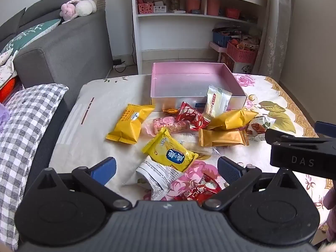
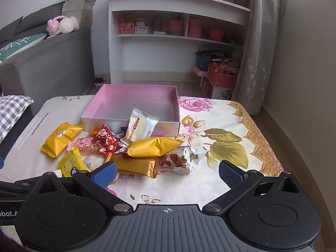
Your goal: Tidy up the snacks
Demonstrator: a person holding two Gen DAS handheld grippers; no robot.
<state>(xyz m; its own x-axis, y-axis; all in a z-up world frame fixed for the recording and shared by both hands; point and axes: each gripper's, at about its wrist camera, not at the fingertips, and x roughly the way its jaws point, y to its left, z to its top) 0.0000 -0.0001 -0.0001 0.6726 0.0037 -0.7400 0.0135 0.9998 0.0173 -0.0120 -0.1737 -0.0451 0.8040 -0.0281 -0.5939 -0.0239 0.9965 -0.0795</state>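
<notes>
Both grippers, left gripper (image 1: 167, 169) and right gripper (image 2: 168, 174), jaws apart, empty; recommended: clamp yellow packet (image 1: 170, 153) at 12 o'clock squarely, lift into pink box (image 1: 197, 71).

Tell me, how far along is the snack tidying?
Barely begun. The pink box looks empty; only the white packet leans on its front wall. Nothing is in hand: the left gripper and right gripper both stand open and hold nothing. Left to do: the whole pile on the table, including the yellow packet and gold bar.
</notes>
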